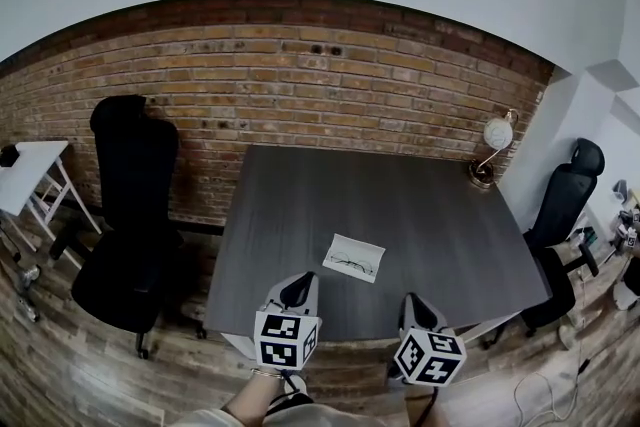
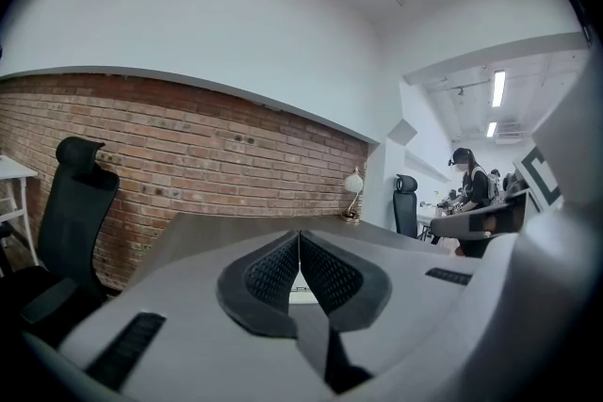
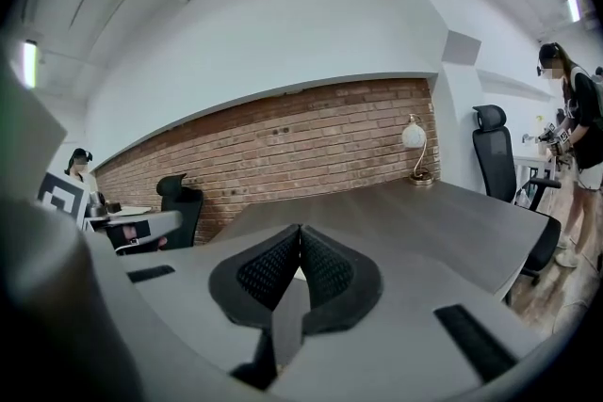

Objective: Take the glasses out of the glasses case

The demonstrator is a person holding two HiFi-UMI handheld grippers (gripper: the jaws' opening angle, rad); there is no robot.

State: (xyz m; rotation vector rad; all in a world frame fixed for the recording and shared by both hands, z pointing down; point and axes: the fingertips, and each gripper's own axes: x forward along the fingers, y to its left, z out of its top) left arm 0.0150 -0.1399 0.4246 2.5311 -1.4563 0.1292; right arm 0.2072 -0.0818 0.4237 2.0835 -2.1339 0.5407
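We are on the approach; nothing is grasped yet. Our left claw (image 1: 297, 290) and right claw (image 1: 420, 307) are both pinched shut and empty at the table's (image 1: 300, 205) near edge. The one glasses case (image 1: 354, 258) lies on the table just in from that edge, and the glasses seem to be inside. Next we need to open the claws and reach it. We count two claws, one case, one lamp (image 1: 492, 147) and two office chairs (image 1: 130, 215).

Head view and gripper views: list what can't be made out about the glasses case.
- Head view: the white flat glasses case on the dark grey table is too small to show whether the thin dark-framed glasses lie in or on it.
- Left gripper view: the left gripper's shut pads hide all but a pale sliver of the case.
- Right gripper view: the right gripper's shut pads do likewise.
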